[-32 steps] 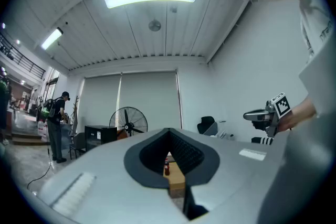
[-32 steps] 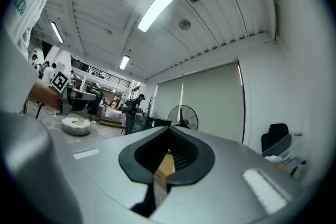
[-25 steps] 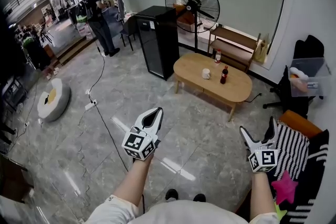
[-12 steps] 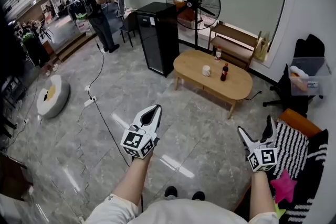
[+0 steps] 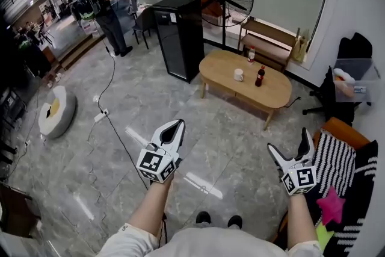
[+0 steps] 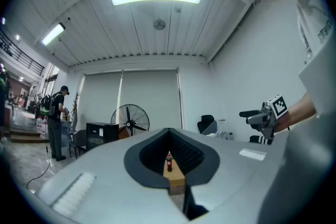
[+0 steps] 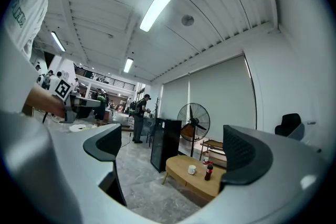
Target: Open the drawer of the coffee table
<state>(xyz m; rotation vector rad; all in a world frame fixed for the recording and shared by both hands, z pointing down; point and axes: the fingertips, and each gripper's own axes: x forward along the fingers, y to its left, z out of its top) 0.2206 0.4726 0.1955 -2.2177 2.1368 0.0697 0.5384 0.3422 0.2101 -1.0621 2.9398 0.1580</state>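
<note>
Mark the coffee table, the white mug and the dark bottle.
coffee table (image 5: 274, 93), head view, bare tabletop near its right end
white mug (image 5: 239, 74), head view, side of the cup
dark bottle (image 5: 260, 77), head view, middle of its body

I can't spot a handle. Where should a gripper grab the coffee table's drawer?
No handle shows from here. Probably the lower edge of the front panel of the coffee table, approached from its near long side, with the open right gripper.

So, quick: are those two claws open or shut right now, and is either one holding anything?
Left claw: shut, holding nothing.
Right claw: open, holding nothing.
</note>
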